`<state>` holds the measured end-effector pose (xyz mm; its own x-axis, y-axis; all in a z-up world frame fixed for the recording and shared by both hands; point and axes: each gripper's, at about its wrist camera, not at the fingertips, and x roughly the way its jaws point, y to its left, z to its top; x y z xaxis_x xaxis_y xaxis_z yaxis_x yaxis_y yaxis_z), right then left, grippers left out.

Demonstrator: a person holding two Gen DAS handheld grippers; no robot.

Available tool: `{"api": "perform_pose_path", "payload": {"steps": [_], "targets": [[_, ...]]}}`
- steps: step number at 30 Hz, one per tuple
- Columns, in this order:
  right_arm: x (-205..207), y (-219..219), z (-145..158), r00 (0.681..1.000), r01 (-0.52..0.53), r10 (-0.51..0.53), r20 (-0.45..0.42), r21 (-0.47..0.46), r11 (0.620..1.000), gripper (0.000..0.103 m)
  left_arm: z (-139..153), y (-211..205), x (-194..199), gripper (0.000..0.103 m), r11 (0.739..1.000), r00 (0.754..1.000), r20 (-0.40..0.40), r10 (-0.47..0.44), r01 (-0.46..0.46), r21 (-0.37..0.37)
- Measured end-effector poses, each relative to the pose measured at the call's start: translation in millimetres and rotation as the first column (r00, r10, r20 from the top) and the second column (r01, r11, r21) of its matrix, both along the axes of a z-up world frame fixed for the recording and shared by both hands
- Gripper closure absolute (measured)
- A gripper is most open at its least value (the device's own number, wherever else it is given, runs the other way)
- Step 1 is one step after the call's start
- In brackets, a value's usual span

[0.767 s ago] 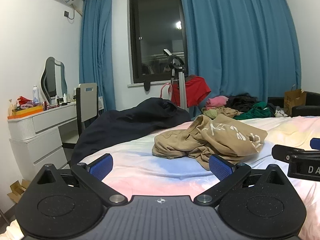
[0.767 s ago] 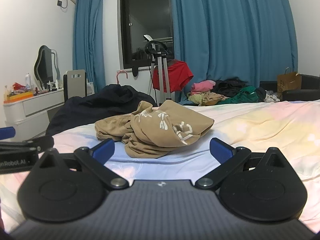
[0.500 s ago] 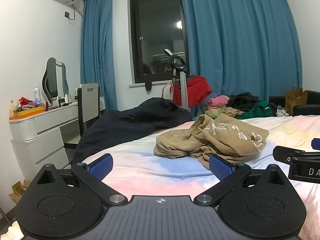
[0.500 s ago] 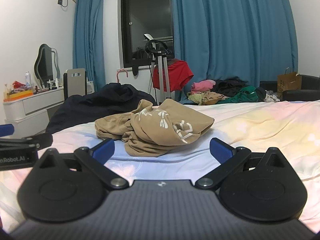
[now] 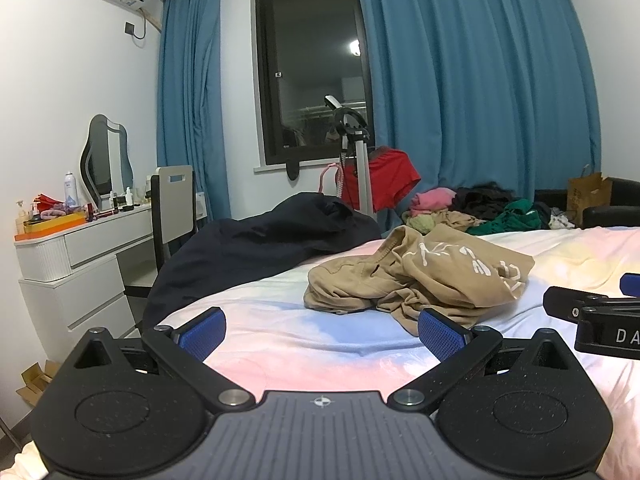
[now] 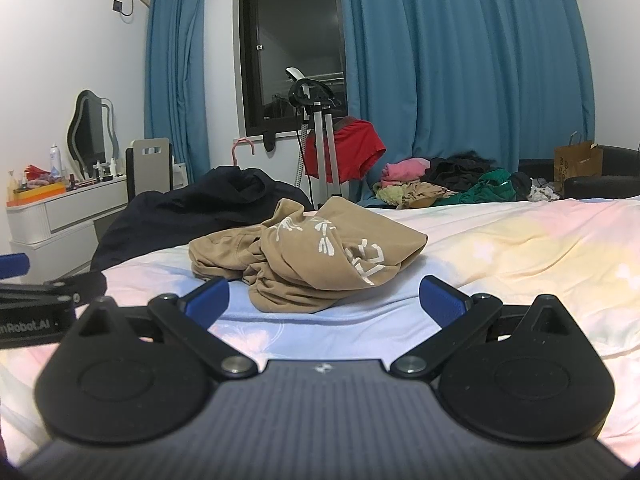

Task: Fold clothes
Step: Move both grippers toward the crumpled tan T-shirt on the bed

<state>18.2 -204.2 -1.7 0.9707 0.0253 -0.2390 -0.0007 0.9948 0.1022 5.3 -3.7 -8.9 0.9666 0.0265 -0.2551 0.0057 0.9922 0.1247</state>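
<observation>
A crumpled tan garment point(image 5: 420, 276) with white print lies in a heap on the pastel bedsheet point(image 5: 280, 332), ahead of both grippers. My left gripper point(image 5: 320, 334) stands wide open above the sheet, short of the garment's near left edge, with nothing between its blue pads. My right gripper point(image 6: 326, 300) is open too, its pads either side of the tan garment point(image 6: 312, 256) as seen from behind, but still apart from it. Each gripper's arm shows at the other view's edge.
A dark navy garment point(image 5: 256, 248) is draped over the bed's far left corner. Beyond the bed are a clothes pile point(image 5: 476, 212), a red garment on a stand point(image 5: 380, 182), a white dresser point(image 5: 76, 264) with a chair, blue curtains and a paper bag point(image 5: 588, 194).
Both grippers have eased slightly forward toward the tan garment, which sits a little larger and lower in both views. Jaws remain wide open.
</observation>
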Motion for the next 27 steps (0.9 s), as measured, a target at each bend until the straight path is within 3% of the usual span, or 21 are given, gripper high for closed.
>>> {"api": "perform_pose_path", "payload": {"steps": [23,27], "targets": [[-0.3,-3.2,-0.3,1.0,0.001,0.0,-0.028,0.028,1.0,0.0,0.4,1.9,0.4,0.0,1.0,1.0,-0.012,0.002,-0.002,-0.001],[-7.8,-8.6,10.7,0.999,0.015,-0.012,-0.044,0.054,0.998,0.0,-2.4,4.4,5.4,0.0,0.999,0.999,-0.01,0.041,-0.041,-0.004]]}}
